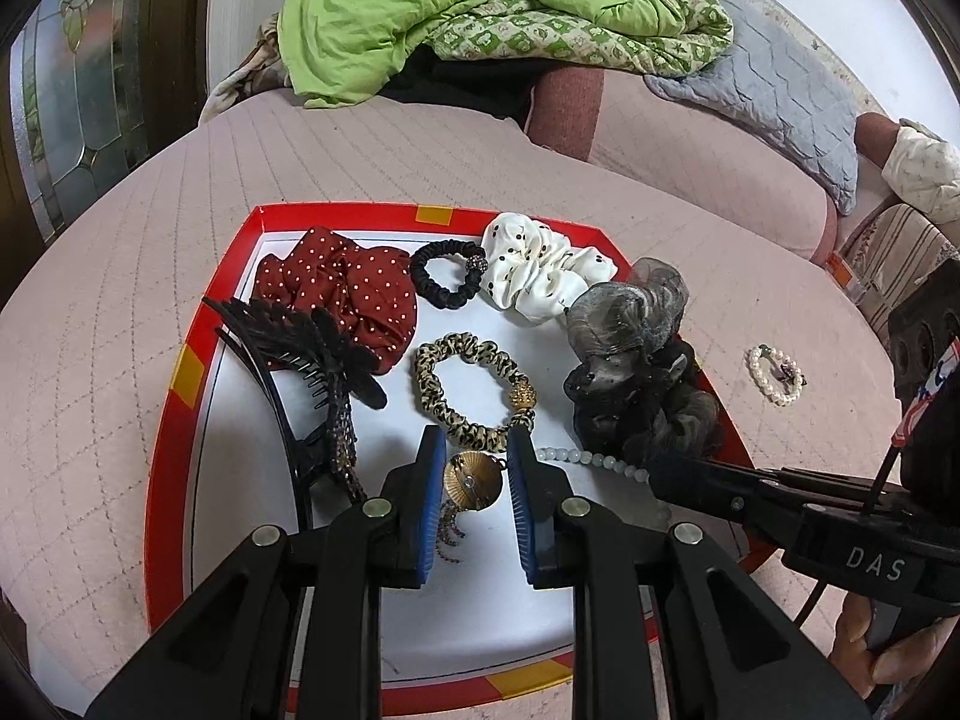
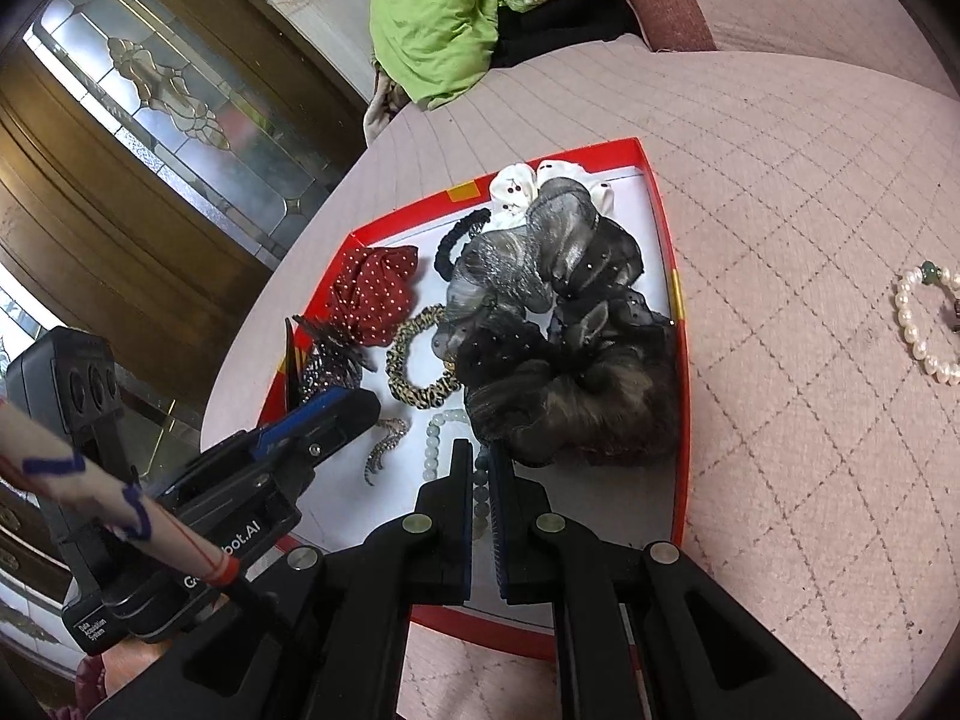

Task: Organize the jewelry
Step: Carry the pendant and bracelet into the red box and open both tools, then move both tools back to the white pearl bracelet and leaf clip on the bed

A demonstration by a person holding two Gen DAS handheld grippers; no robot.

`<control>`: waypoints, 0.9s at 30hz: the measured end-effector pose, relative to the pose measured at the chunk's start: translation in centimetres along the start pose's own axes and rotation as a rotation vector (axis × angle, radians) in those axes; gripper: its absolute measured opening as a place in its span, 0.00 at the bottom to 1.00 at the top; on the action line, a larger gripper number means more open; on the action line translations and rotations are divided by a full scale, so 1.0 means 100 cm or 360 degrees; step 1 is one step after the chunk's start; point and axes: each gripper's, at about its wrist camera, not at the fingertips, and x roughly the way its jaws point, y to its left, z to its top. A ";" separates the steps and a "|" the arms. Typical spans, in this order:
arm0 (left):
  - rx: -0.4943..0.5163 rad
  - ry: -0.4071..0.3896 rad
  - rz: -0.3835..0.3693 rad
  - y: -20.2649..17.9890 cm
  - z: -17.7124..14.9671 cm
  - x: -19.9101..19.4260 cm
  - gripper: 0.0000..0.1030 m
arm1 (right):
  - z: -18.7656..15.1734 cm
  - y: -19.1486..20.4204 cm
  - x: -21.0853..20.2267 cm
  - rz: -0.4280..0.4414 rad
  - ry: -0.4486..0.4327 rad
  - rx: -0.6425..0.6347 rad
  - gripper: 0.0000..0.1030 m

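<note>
Left gripper (image 1: 474, 456) clamped on gold brooch (image 1: 472, 478), low in red tray (image 1: 180, 372); right gripper (image 2: 479, 468) pinched on bead string (image 2: 441, 438) near front rim; pearl bracelet (image 2: 927, 324) outside on bedspread (image 2: 810, 180), open room there.

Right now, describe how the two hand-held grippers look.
The left hand-held gripper has black angular plastic fingers with ribbed blue pads and silver pivot rivets; its body bears white lettering, partly readable. The right hand-held gripper is built the same, black with blue pads, marked "DAS" in white, with thin black cables along its body.
</note>
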 end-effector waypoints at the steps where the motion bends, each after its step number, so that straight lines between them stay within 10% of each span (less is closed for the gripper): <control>1: -0.0002 0.0005 0.0005 0.000 0.000 0.001 0.19 | 0.000 0.000 0.000 -0.0003 0.0002 -0.0003 0.07; 27: -0.0013 -0.0043 0.0013 -0.003 0.002 -0.002 0.27 | -0.001 0.000 -0.013 0.0008 -0.0009 -0.0012 0.07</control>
